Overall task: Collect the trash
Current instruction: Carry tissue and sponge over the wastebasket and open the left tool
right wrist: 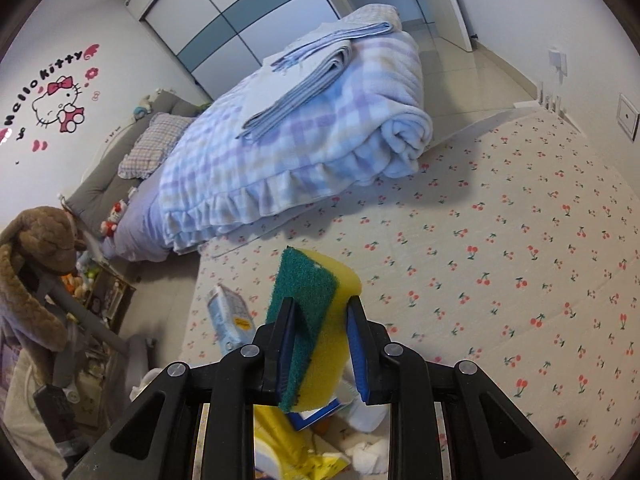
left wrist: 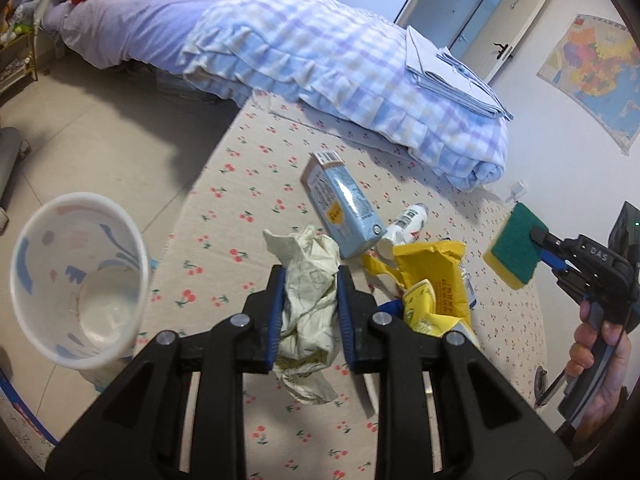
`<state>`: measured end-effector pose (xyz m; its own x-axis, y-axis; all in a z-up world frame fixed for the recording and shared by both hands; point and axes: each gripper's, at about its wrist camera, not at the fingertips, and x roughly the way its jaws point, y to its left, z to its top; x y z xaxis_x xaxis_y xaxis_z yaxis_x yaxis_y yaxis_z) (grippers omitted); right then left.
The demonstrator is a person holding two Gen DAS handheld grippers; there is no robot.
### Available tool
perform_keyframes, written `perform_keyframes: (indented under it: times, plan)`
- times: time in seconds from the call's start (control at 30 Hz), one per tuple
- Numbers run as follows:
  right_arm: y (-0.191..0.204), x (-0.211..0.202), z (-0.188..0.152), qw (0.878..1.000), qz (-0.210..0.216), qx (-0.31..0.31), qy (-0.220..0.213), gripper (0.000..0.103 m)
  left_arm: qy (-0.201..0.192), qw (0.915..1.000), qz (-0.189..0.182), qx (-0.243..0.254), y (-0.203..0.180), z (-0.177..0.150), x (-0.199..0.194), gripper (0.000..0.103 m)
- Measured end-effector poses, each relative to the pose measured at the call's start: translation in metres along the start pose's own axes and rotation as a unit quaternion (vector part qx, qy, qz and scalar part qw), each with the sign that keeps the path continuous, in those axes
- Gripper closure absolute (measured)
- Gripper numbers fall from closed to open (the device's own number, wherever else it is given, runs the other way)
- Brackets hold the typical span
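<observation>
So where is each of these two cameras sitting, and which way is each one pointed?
Left wrist view: sits on the left tongs, looking down along them at the cherry-print mat; they clamp crumpled paper. The right tongs and the hand holding them show at right.
Right wrist view: sits on the right tongs, facing the mat and the bed; they clamp a green-and-yellow sponge.
Shared: the sponge, the blue carton, the plaid blanket.

Right tongs (right wrist: 320, 312) clamp a yellow-green sponge (right wrist: 316, 308) above the cherry-print mat (right wrist: 520, 260)
</observation>
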<state>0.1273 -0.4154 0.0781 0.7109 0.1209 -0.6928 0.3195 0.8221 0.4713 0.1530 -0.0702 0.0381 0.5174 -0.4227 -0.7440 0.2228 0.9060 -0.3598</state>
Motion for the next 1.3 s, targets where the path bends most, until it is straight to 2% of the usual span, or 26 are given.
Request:
perform_keyframes:
  times: [0.43,0.8,1.1,1.2,1.3]
  plan:
    - [0.078,0.014,-0.034,0.996,0.05,-0.063,0.03,0.077,-0.023,0.9984,0.045,-0.026,0.059,-0.007,-0.035,0.076]
    - [0.156,0.053,-0.076,0.986,0.079,-0.125,0.072,0.077,-0.034,0.9938,0.079,-0.07,0.132,-0.012,-0.059,0.076]
    - [0.21,0.09,-0.118,0.976,0.091,-0.168,0.108,0.077,-0.037,0.991,0.085,-0.097,0.161,-0.007,-0.062,0.075]
    - [0.225,0.101,-0.131,0.972,0.092,-0.182,0.116,0.077,-0.042,0.9901,0.092,-0.097,0.168,-0.005,-0.065,0.072]
    - [0.239,0.11,-0.142,0.969,0.094,-0.195,0.123,0.077,-0.045,0.9881,0.114,-0.092,0.172,-0.005,-0.07,0.054]
